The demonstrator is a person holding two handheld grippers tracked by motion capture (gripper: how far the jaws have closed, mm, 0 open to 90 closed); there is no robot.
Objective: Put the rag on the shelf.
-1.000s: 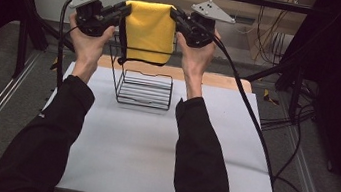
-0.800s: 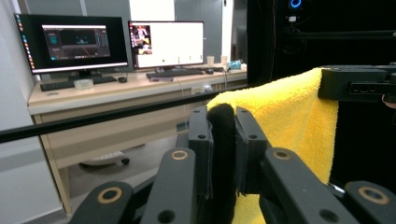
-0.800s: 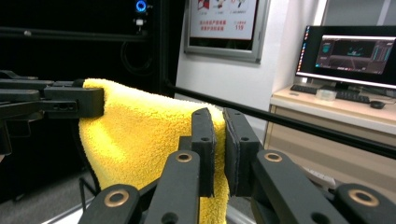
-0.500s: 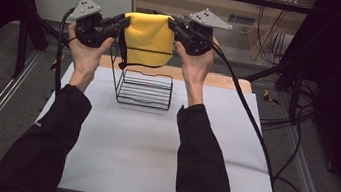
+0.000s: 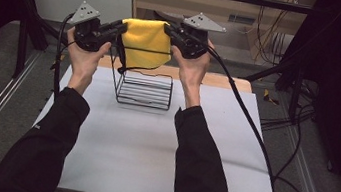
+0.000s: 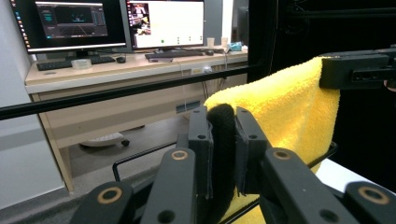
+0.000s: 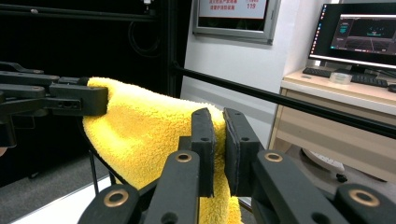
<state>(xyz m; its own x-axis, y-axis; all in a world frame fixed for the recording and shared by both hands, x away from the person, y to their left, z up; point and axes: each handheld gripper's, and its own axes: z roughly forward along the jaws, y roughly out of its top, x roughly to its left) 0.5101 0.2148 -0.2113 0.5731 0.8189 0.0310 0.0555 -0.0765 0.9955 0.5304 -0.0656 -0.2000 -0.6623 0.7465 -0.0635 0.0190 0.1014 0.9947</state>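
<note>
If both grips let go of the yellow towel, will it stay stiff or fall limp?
Probably limp: the yellow towel sags between the left hand-held gripper and right hand-held gripper. Its fluffy pile suggests it is light and not slippery. It may drape on the wire rack.

We hold both arms stretched forward and raised, sleeves dark, hands bare. Our left hand [image 5: 84, 58] grips the left tongs [image 5: 121, 27], which point inward toward the right. Our right hand [image 5: 193, 71] grips the right tongs [image 5: 169, 28], which point inward toward the left. The two tongs face each other at the same height, tips well apart. Both sets of jaws are pressed together, each pinching a top corner of the cloth [image 5: 146, 42] between its pads.
</note>
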